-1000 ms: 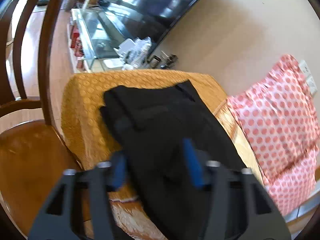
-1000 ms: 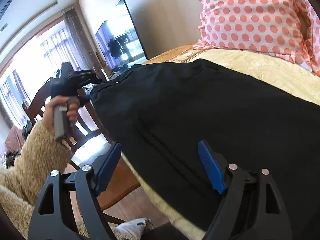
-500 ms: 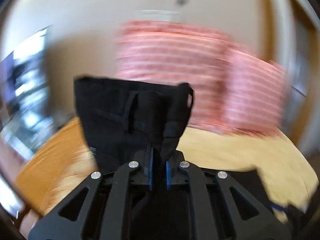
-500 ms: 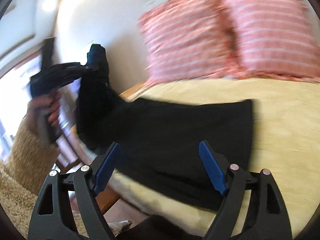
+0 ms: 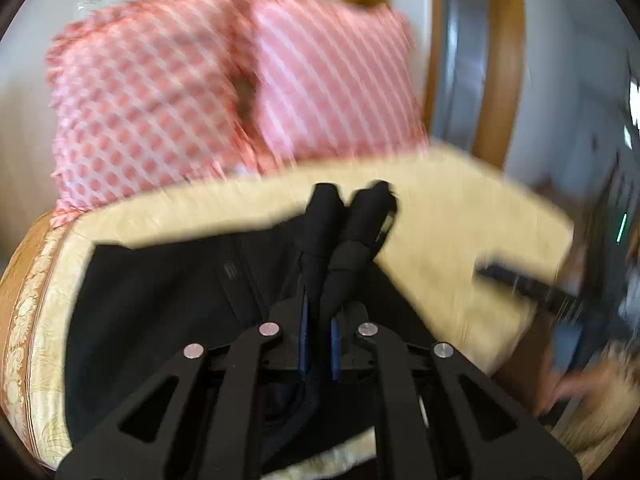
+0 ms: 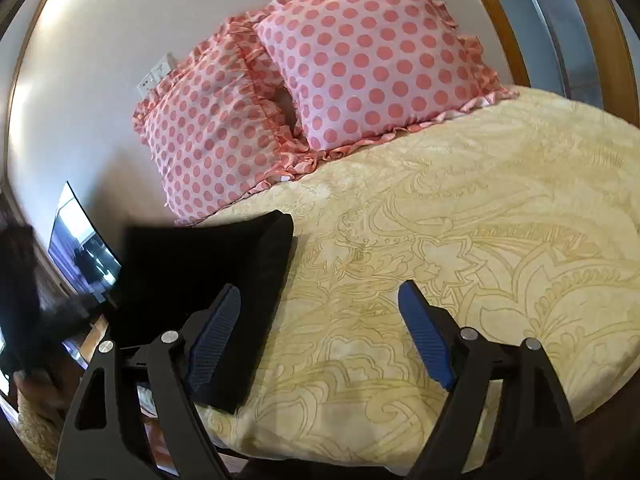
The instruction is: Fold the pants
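Note:
The black pants (image 5: 168, 304) lie folded on a cream patterned bedspread (image 5: 460, 216). My left gripper (image 5: 318, 340) is shut on a bunched edge of the pants, which sticks up past the fingertips. In the right wrist view the pants (image 6: 200, 276) lie at the left with a straight folded edge. My right gripper (image 6: 320, 336) is open and empty, hovering over the bedspread (image 6: 460, 260), its left finger over the pants' edge. The left wrist view is blurred.
Two pink polka-dot pillows (image 6: 320, 92) lean against the wall at the head of the bed. A wooden frame (image 6: 500, 12) stands at the right. A TV screen (image 6: 84, 256) is at the far left. The other gripper shows blurred at the right of the left wrist view (image 5: 532, 284).
My left gripper closed on the pants' end, lifted it and carried it over the rest toward the right. My right gripper stayed open and swung right over the bedspread.

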Available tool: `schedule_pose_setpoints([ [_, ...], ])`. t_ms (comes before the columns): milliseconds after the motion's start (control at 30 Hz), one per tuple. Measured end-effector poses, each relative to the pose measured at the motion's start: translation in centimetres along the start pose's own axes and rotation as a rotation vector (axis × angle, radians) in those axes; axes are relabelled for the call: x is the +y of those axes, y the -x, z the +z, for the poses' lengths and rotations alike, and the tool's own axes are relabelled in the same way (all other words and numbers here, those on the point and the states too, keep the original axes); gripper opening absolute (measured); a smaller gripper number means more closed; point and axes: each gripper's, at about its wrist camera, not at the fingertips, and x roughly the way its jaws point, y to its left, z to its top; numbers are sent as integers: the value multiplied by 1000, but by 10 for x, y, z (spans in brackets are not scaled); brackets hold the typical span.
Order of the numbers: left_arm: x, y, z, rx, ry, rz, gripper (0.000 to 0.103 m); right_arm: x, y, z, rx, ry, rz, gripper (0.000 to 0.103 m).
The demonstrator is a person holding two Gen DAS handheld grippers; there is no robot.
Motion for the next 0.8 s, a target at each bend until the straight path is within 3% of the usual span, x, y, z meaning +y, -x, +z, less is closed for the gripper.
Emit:
schedule_pose_setpoints([
  [33, -2, 11, 5, -55, -7, 8, 7, 1, 1, -1, -3, -4, 2, 83],
  [100, -19, 15, 7, -86, -73, 4, 8, 3, -1, -1, -4, 4, -2, 83],
  [300, -60, -32, -53, 127, -261, -47, 9, 6, -2, 2, -13, 10, -21, 83],
  [400, -59, -27, -60, 99, -285, -30, 15, 13, -3, 7, -17, 33, -12, 83],
  [500, -42, -9, -56, 81, -240, -119, 28, 28, -4, 15, -27, 67, 37, 83],
  [567, -29, 17, -63, 53, -179, -221, 34, 40, -6, 19, -24, 90, 83, 92],
  [633, -11, 38, -65, 9, -91, -256, 53, 56, -12, 20, -5, 128, 144, 92],
  [667, 6, 47, -63, -25, -14, -236, 65, 64, -16, 19, 14, 154, 167, 92],
  [700, 19, 52, -62, -47, 38, -195, 70, 76, -22, 16, 41, 189, 189, 92],
  [800, 55, 48, -60, -45, 152, 2, 74, 99, -37, 9, 98, 244, 242, 92],
])
